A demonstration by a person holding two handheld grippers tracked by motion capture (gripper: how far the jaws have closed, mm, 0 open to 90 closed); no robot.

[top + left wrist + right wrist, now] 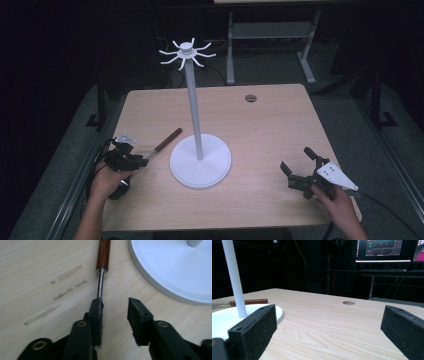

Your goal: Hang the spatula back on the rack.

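Left gripper [134,161]: at the lower left of the high view, held in the person's left hand [107,179]; its jaws stand apart, not pressing on anything; in the left gripper view [114,305] the gap between them shows bare wood.
Utensil [161,144]: a tool with a thin metal shaft and a brown wooden handle; it lies flat on the table, left of centre in the high view, slanting up to the right; in the left gripper view its shaft [100,286] runs down from the top centre and passes under the left jaw, so it is not between the pads; whether that jaw touches it, I cannot tell.
Right gripper [299,162]: at the lower right of the high view, held in the right hand [336,196]; jaws wide apart, nothing between them; well apart from the utensil.
White stand [200,161]: a round base in the centre of the table, with a tall pole and hooks at the top; its base is just beside the handle end of the utensil.
Table [260,130]: light wood; a round hole [250,98] near its far edge.
Monitors [384,250]: at the upper right of the right gripper view, lit, behind the table.
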